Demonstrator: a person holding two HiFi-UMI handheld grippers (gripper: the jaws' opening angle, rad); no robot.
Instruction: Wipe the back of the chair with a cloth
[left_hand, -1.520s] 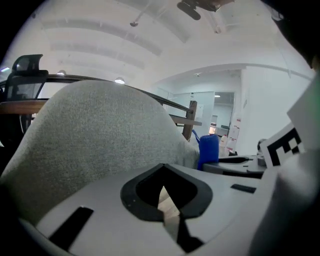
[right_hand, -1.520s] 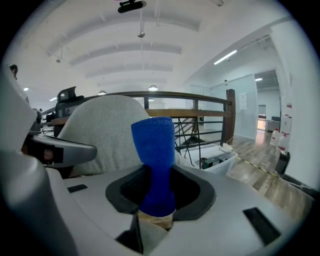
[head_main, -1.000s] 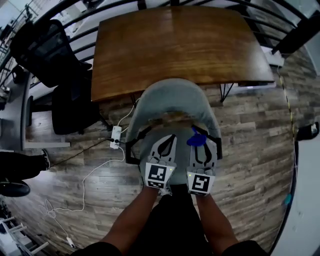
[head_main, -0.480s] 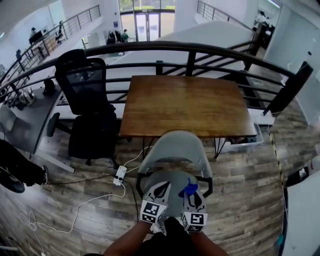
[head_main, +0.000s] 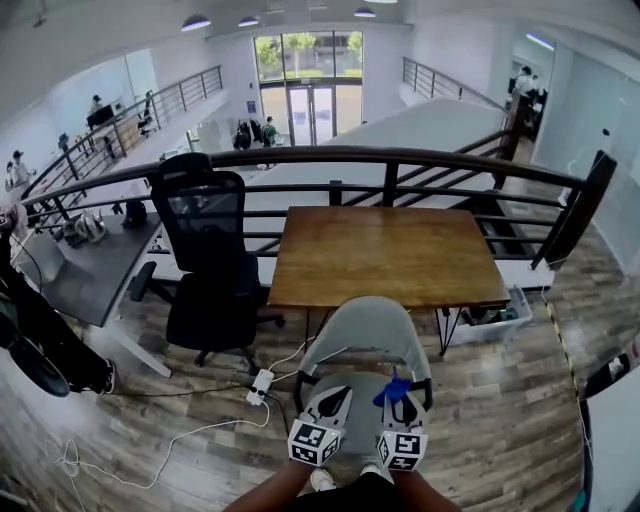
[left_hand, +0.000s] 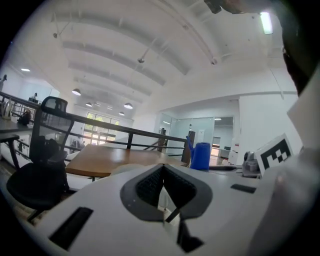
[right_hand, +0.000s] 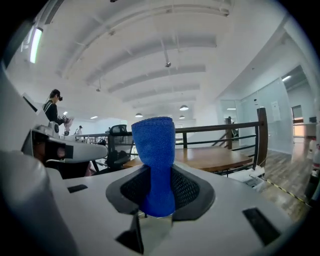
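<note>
Wooden plank floor (head_main: 500, 420); right gripper (head_main: 403, 402) pinches nubby blue cloth (right_hand: 155, 150).

- Cloth (right_hand: 156, 165): plain blue.
- Chair (head_main: 365, 325): grey, black arms.
- Table (head_main: 390, 255), at twelve o'clock from it: brown wood grain.
- Office chair (head_main: 210, 270) at ten o'clock: black.
- Left gripper (head_main: 340, 393) and right gripper (head_main: 403, 398): white, black-and-white markers.

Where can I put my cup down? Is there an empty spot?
The whole wooden table looks bare, between the railing and the grey chair. The floor right of that chair is open too. Left of it is crowded: a power strip, then the black chair.
</note>
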